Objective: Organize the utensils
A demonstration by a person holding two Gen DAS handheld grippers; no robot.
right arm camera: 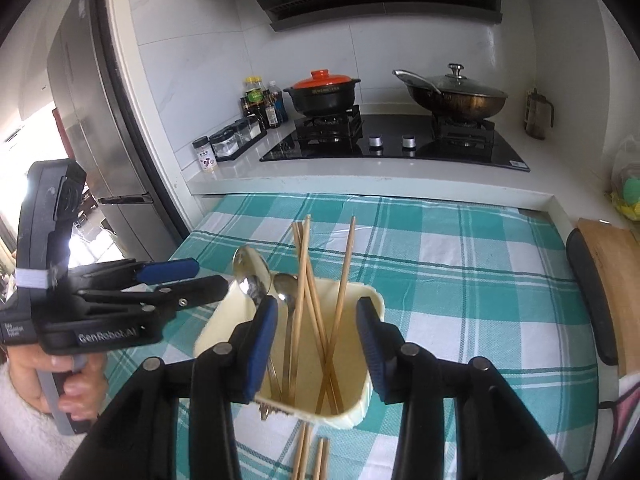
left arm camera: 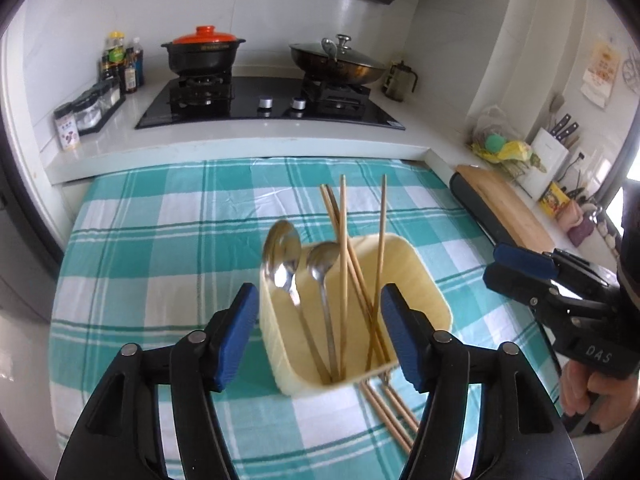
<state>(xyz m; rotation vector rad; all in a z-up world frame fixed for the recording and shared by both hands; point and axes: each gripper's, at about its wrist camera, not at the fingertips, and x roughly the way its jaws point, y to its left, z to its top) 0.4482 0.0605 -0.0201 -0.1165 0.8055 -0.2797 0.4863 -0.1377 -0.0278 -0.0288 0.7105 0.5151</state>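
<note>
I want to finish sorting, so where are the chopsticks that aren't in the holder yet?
The loose chopsticks lie flat on the checked tablecloth, just in front of the cream holder, low in both wrist views.

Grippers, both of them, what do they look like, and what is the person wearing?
Both are black plastic two-finger tools with blue ribbed pads and round silver pivot pins. The left gripper bears white "GenRobot.AI" lettering and a white band; the right gripper reads "DAS". A fluffy white sleeve covers the left arm.

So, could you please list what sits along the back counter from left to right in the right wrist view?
Spice jar → condiment bottles → black pot with orange lid → two stove knobs → wok with glass lid → French press.
</note>
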